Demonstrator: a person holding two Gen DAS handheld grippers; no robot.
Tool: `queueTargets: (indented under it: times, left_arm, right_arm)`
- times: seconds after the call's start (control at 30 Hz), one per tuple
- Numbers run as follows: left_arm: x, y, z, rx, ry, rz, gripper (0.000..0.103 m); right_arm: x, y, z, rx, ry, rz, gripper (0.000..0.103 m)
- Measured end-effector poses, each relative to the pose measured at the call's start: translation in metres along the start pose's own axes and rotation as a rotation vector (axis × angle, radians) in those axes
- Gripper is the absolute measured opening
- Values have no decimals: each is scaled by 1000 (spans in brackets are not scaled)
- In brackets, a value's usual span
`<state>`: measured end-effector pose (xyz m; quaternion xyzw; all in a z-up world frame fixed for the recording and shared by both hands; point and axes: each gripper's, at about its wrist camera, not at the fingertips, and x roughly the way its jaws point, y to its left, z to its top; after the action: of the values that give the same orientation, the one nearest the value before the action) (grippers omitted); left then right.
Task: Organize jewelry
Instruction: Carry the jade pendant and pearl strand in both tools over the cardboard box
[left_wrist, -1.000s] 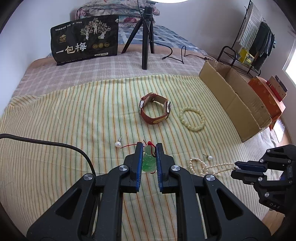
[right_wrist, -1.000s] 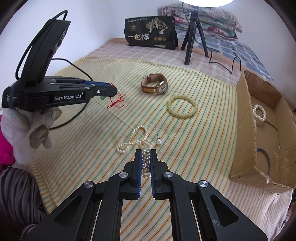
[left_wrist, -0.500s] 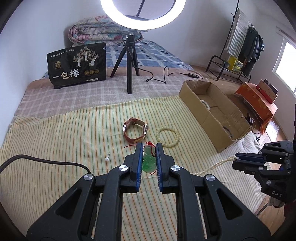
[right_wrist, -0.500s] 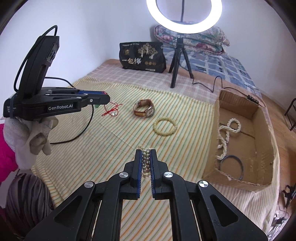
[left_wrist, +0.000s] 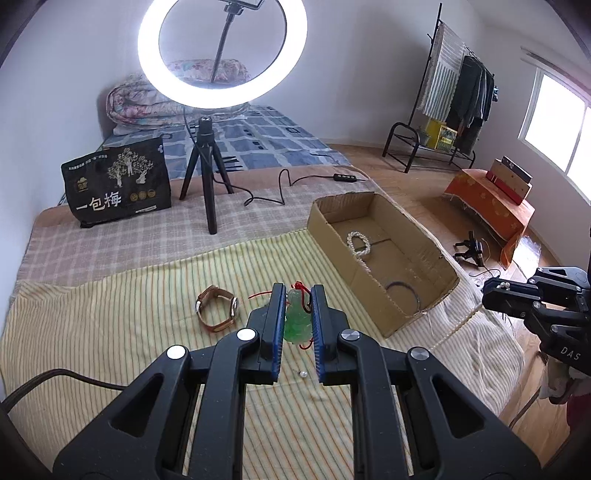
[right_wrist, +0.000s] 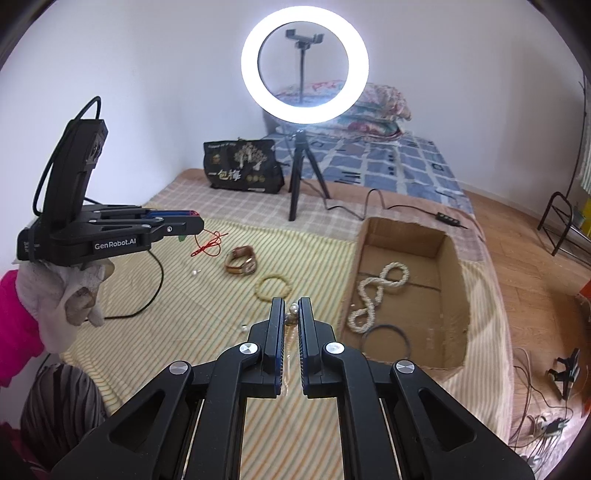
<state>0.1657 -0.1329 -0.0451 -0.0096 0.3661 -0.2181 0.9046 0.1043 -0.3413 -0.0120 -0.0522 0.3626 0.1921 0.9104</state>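
Observation:
My left gripper (left_wrist: 297, 295) is shut on a green jade pendant (left_wrist: 296, 321) with a red cord, held high above the striped cloth; it also shows at the left of the right wrist view (right_wrist: 192, 225). My right gripper (right_wrist: 291, 306) is shut on a pearl necklace (right_wrist: 293, 309), whose strand hangs from it in the left wrist view (left_wrist: 458, 325). A cardboard box (left_wrist: 421, 306) at the right holds another pearl necklace (right_wrist: 376, 291) and a dark bangle (right_wrist: 386, 338). A brown watch (left_wrist: 217, 310), a pale bead bracelet (right_wrist: 273, 288) and pearl earrings (right_wrist: 194, 272) lie on the cloth.
A ring light on a tripod (left_wrist: 207, 173) and a black printed bag (left_wrist: 118, 184) stand at the back of the bed. A cable (right_wrist: 147, 288) runs over the cloth at the left. A clothes rack (left_wrist: 454, 110) and an orange-covered stand (left_wrist: 487, 199) are at the right.
Both grippers have risen well above the bed with their jewelry and moved toward the box. The pearl necklace has left the cloth and hangs from my right gripper.

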Motion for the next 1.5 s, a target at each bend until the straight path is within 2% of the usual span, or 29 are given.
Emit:
queueTargets:
  times: [0.4,0.67,1.07,1.27,1.5]
  left_arm:
    - [17,-43,36,46,-15,-63,12]
    - [28,-70,56,71,-30,-100,12]
    - [59,-106,68,77,-3,-170,12]
    - [87,-122,60,78,43,-197,12]
    - [104,-134,48,94,78,-194,12]
  right_arm:
    - [-34,-44,20,33,-76,-87,5]
    - [-39,-74,40,40,-108,-143,5]
    - [-3,-115,55,65,-80,-188,5]
    - [21,-132,54,77,-41,-191,5]
    - [45,-146,48,105,-7,-177,5]
